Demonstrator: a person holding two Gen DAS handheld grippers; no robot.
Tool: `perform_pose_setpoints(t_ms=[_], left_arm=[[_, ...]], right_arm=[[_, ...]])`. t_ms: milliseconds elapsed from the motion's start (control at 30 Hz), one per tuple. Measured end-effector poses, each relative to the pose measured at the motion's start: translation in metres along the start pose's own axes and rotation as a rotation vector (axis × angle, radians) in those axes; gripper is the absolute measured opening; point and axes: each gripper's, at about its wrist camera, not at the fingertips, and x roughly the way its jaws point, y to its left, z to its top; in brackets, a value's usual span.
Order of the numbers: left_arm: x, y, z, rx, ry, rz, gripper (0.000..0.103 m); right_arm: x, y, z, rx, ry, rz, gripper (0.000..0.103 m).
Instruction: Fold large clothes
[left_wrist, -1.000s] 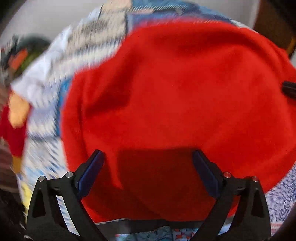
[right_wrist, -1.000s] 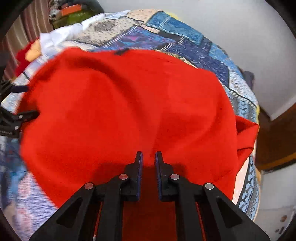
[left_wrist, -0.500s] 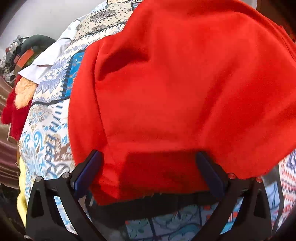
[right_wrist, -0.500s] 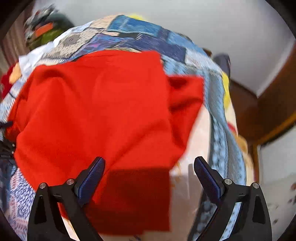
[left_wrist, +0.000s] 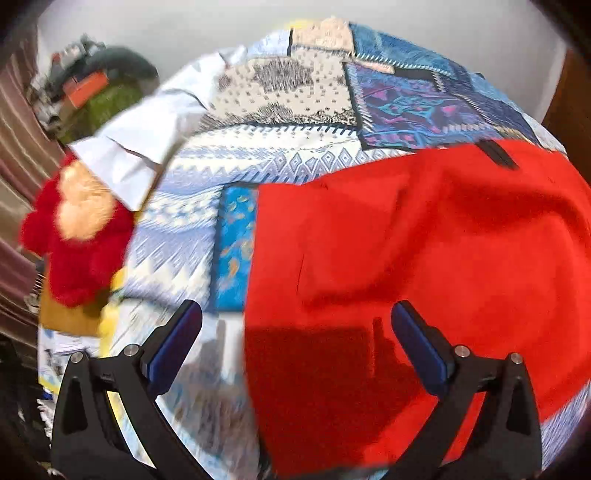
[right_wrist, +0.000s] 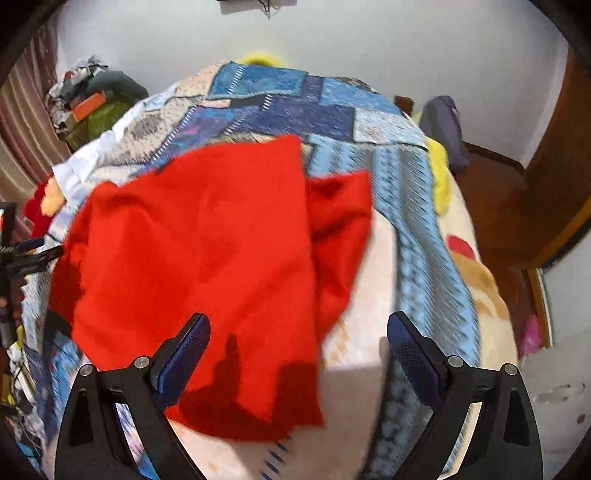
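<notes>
- Your left hand-held gripper (left_wrist: 295, 345) is spread wide with nothing between its pads; the left edge of the red garment (left_wrist: 424, 258) lies below the gap, not pinched.
- Your right hand-held gripper (right_wrist: 297, 352) has just been opening and now stands spread; the garment's near right corner lies under the gap, let go.
- The red garment lies on the patchwork bedspread (right_wrist: 295, 107), toward the near edge of the bed, with one flap poking out on its right side and loose humps across the top.
- What could go wrong: that stray flap on the right may leave the next fold lopsided if you do not tuck it in first.
- The near hem sits close to the bed's near edge, so a pull toward you could drag the garment off.
- If you pinch only the top layer, the layers may slide apart.
- The white shirt (left_wrist: 147, 136) and the red plush toy (left_wrist: 77, 243) at the bed's left edge are well apart from the garment.
- No brand, label or writing can be read; a dark tag near the garment's far edge is too blurred.
</notes>
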Motion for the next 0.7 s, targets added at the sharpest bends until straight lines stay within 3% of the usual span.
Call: perform_pose_setpoints(t_ms=[67,167,200,267,367,400,500,600,700], left_arm=[[0.024,-0.009,0.012,0.031,0.052,0.011,0.103],[0.041,-0.026,0.023,0.063,0.037,0.136,0.103],[0.044,-0.025,0.028,0.049,0.033,0.138,0.103],[0.042,-0.013,0.041,-0.014,0.006,0.158,0.103],[0.039,0.022,0.056,-0.106,-0.028,0.353,0.103],[0.038,0.029,0.057,-0.12,-0.024,0.359,0.103],[0.026,0.053,0.05,-0.179,-0.005,0.228,0.102],[0.004,0.044,0.033,-0.152,-0.041,0.154,0.102],[-0.019,0.017,0.016,-0.093,-0.074,0.06,0.102]], right_arm=[[0.017,0.008,0.01,-0.001,0.022,0.017,0.096],[0.05,0.02,0.012,-0.03,0.076,-0.034,0.096],[0.064,0.021,0.01,-0.042,0.097,-0.081,0.096],[0.067,0.012,0.007,-0.021,0.07,-0.061,0.1],[0.058,-0.006,0.003,0.005,0.049,-0.065,0.1],[0.054,-0.012,0.001,0.019,0.044,-0.067,0.1],[0.044,-0.033,-0.004,0.061,0.024,-0.16,0.1],[0.033,-0.042,-0.007,0.106,0.033,-0.13,0.1],[0.013,-0.027,0.002,0.059,-0.01,-0.114,0.099]])
